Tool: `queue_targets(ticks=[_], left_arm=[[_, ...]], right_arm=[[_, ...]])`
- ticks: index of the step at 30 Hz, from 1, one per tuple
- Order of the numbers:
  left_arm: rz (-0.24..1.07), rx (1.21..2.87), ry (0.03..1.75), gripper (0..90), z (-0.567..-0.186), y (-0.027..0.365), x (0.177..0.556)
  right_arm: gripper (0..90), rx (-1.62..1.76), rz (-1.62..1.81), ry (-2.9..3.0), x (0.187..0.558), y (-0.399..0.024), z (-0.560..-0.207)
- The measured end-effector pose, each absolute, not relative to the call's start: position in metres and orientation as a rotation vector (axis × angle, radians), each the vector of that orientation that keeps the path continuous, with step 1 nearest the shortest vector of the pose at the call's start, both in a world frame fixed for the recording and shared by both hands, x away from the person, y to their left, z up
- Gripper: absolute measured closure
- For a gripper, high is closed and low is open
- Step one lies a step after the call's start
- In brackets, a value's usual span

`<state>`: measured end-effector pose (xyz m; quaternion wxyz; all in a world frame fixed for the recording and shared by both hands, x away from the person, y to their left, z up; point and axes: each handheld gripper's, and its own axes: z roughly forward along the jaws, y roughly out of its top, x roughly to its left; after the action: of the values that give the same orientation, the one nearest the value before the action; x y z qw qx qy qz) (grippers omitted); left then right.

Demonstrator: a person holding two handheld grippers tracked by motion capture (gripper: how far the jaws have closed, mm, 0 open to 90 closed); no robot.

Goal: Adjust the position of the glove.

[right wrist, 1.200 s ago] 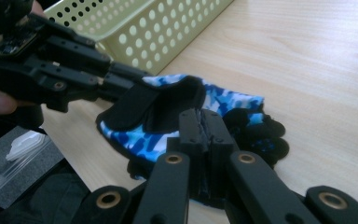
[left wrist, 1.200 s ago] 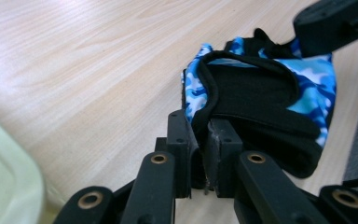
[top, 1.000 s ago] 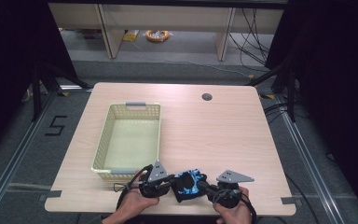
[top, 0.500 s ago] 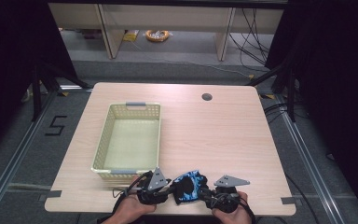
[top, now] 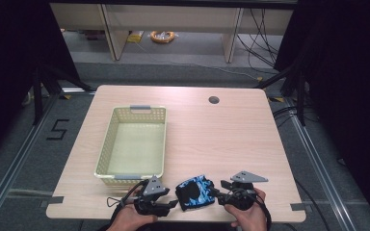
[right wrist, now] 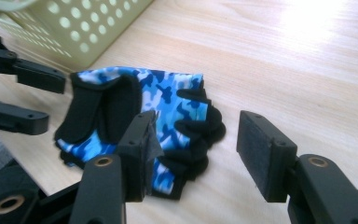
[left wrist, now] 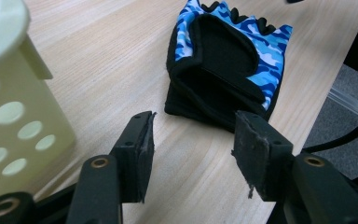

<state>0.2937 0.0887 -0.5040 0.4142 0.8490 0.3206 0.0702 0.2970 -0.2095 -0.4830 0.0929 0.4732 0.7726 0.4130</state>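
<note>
Lying flat on the desk's (top: pixel 231 139) near edge, the blue glove (top: pixel 196 192) sits between left claw (top: pixel 174 204) and right claw (top: pixel 216 193), both just opened, gripping nothing.

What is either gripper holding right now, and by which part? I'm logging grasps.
Nothing: both the left gripper and right gripper have just been opening, and the blue camouflage fingerless glove lies free on the table.
</note>
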Motion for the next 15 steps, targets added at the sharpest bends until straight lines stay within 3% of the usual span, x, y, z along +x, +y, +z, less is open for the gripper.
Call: queue_targets(ticks=[11,15], left_arm=[[0.1,2.082,0.909,43.1,-0.506,0.09,0.293],[0.063,2.084,0.897,43.0,-0.505,0.092,0.293]], right_arm=[[43.6,1.438,1.09,2.435,0.327,-0.191,-0.498],[45.6,1.423,1.033,2.469,0.329,-0.187,-0.503]])
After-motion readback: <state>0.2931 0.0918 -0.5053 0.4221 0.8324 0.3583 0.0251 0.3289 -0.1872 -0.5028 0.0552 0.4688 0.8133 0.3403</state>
